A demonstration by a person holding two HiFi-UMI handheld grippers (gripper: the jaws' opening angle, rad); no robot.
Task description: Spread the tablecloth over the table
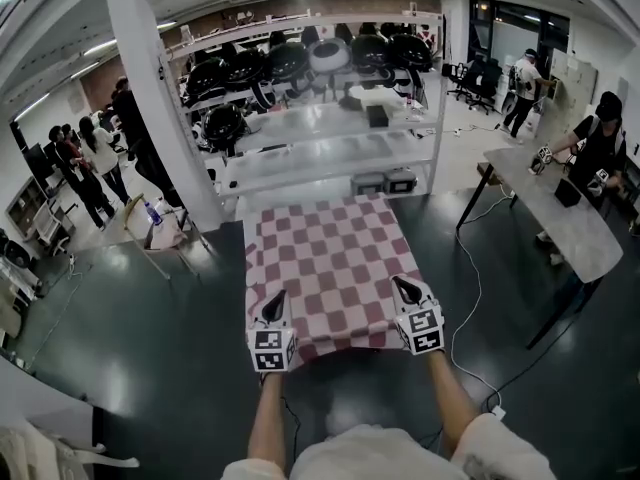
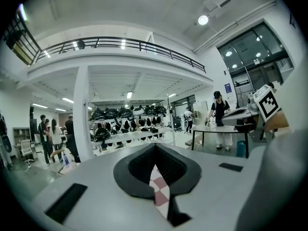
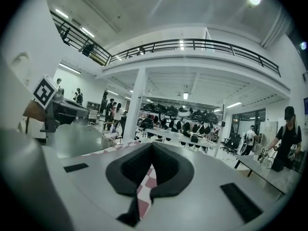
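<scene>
Two near corners of the tablecloth (image 1: 330,253) were clamped in closed jaws, by L gripper (image 1: 274,304) & R gripper (image 1: 406,288), held apart so cloth was stretched flat.

Pink-and-white checked tablecloth (image 1: 330,258); dark glossy floor (image 1: 150,338)

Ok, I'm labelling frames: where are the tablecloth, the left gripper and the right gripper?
tablecloth (image 1: 335,258), head view, middle of the checks.
left gripper (image 1: 279,297), head view, shut jaw tips.
right gripper (image 1: 400,284), head view, shut jaw tips.
</scene>
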